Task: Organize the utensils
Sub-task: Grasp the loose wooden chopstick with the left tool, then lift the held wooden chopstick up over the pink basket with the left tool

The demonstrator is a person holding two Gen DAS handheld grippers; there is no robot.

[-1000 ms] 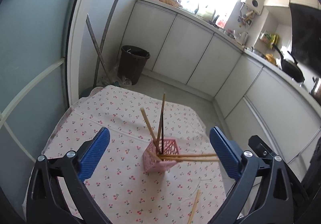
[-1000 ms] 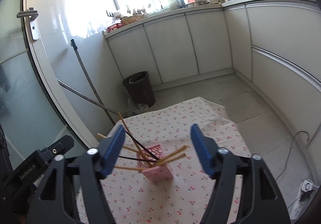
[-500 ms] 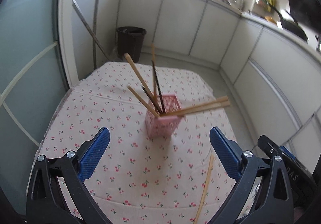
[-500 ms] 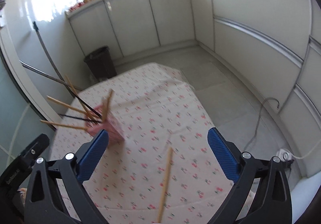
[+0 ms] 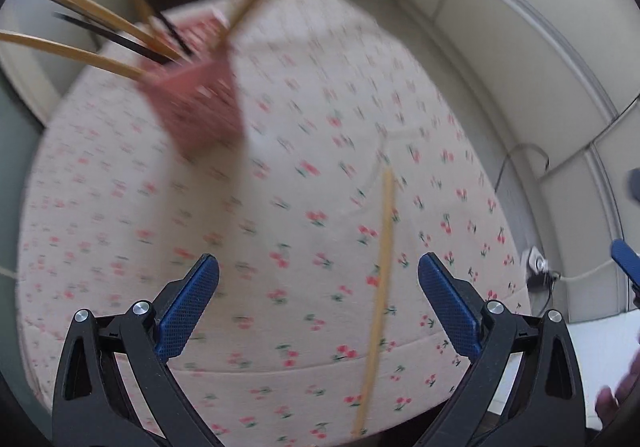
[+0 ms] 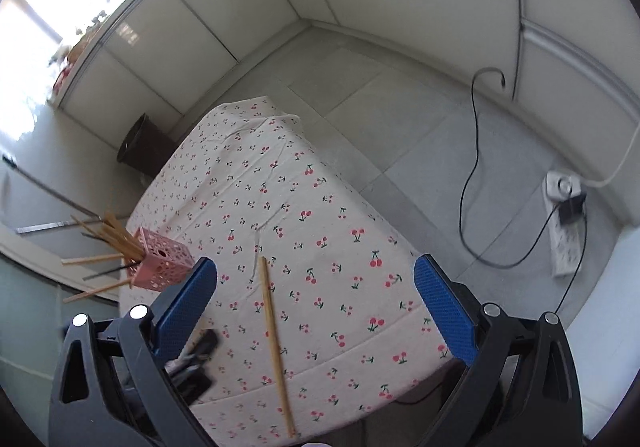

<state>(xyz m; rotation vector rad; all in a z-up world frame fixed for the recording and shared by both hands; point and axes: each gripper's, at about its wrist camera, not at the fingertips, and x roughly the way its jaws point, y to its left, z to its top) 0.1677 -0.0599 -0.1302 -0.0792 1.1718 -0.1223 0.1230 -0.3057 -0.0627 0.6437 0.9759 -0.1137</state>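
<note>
Chopsticks mostly sorted already: a bunch of wooden and black ones (image 6: 105,247) stand fanned out in the pink perforated holder (image 6: 162,264), which sits on the cherry-print tablecloth (image 6: 320,215). One loose wooden chopstick (image 6: 275,339) left, lying flat on the cloth, well apart from the holder, on the side toward the table's near edge, with one tip at that edge. In the left wrist view the same stick (image 5: 378,299) runs lengthwise between the blue pads; the holder (image 5: 200,103) is blurred, up and to the left of it, and sticks (image 5: 92,31) poke out of it at several angles. Left gripper (image 5: 318,303) is spread wide, nothing between its pads yet, no contact with the stick visible. Right gripper (image 6: 316,303) is also spread wide and empty, with the loose stick lying below the gap, nearer its left pad. Judgement: task near its end, one stick still to pick up and drop into the holder; can't tell which gripper will take it. Nothing else loose seen on the cloth. Trash bin (image 6: 146,145) and power strip (image 6: 566,223) on the floor beyond the holder, not part of the job.
</note>
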